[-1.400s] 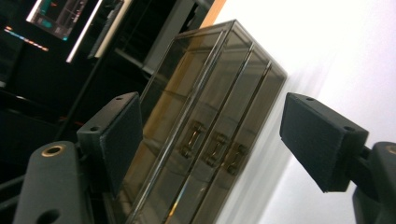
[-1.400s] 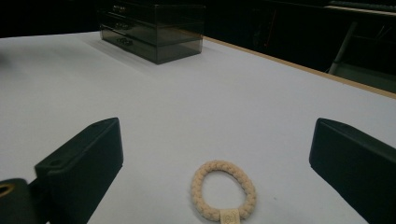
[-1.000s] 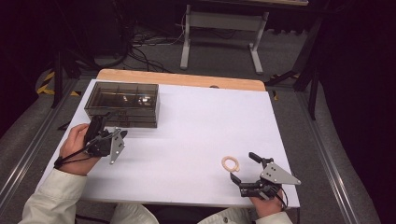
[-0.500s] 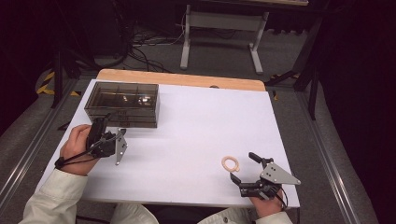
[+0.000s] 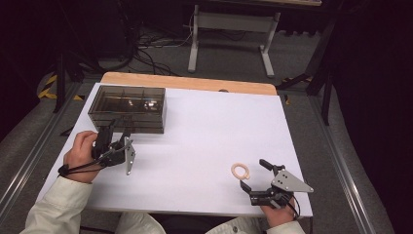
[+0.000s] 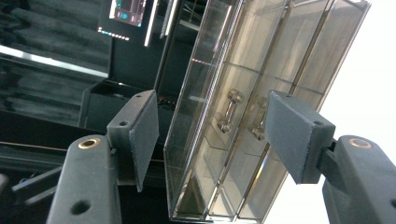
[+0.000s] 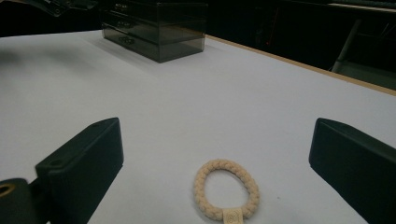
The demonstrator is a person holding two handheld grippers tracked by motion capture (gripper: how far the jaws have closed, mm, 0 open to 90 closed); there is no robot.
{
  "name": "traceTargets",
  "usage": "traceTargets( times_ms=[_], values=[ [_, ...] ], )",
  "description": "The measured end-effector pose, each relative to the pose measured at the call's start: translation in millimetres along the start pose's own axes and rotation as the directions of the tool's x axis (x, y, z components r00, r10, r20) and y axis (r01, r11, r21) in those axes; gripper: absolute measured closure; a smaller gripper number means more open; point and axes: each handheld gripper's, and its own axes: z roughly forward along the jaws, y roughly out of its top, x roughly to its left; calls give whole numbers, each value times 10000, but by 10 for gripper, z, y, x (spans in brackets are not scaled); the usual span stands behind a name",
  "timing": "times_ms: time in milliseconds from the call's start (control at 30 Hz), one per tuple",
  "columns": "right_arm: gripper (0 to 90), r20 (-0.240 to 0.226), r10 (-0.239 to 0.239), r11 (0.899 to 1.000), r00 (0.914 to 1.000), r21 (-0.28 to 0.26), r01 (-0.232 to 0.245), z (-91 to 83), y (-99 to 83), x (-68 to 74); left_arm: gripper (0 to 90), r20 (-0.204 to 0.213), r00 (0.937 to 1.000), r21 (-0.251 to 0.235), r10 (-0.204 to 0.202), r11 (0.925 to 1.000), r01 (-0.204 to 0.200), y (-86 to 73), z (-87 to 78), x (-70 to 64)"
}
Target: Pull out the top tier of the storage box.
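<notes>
Lying flat on the white table (image 5: 204, 146), the cream hair tie (image 5: 240, 170) sits just ahead of the right gripper (image 5: 254, 175), between its wide-spread jaws, untouched. The left gripper (image 5: 118, 130), jaws also apart, faces the smoky drawer box (image 5: 127, 109), close to its handles (image 6: 229, 111).

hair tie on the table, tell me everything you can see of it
The hair tie is a cream braided loop, seemingly soft cord or fabric, with a small matching tag at its near edge. It lies flat on the white table near the front right, an uneven oval, untouched. The right gripper sits just behind it with jaws wide open to either side, not in contact.
</notes>
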Motion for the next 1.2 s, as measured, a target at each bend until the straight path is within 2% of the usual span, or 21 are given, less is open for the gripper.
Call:
traceTargets(
  times_ms=[100, 333, 633, 833, 967, 1000, 1200],
  values=[
    [34, 9, -25, 10000, 10000, -5, 25, 1, 0, -2, 406, -338, 9992, 95, 202, 9998, -199, 4, 5, -38],
    [34, 23, -2, 10000, 10000, 6, 2, -2, -1, -3, 426, -525, 9974, 111, 497, 9987, -492, 24, 31, -93],
    [35, 17, -43, 10000, 10000, 3, 43, -3, 1, -3, 490, -591, 9945, 379, 863, 9957, -842, 78, 98, -154],
    [35, -6, -55, 10000, 10000, 1, 55, -3, 2, 1, 525, -579, 9921, 737, 1111, 9916, -1067, 90, 177, -195],
    [35, -10, -68, 10000, 10000, 6, 68, -6, 1, -2, 567, -535, 9932, 827, 1034, 9917, -988, 92, 224, -211],
    [35, -16, -72, 10000, 10000, 17, 72, -7, 2, -3, 575, -525, 9919, 887, 1159, 9899, -1110, 96, 232, -207],
    [35, -27, -72, 10000, 10000, -4, 72, -5, 1, -3, 600, -421, 9912, 951, 1252, 9881, -1208, 95, 297, -228]
  ],
)
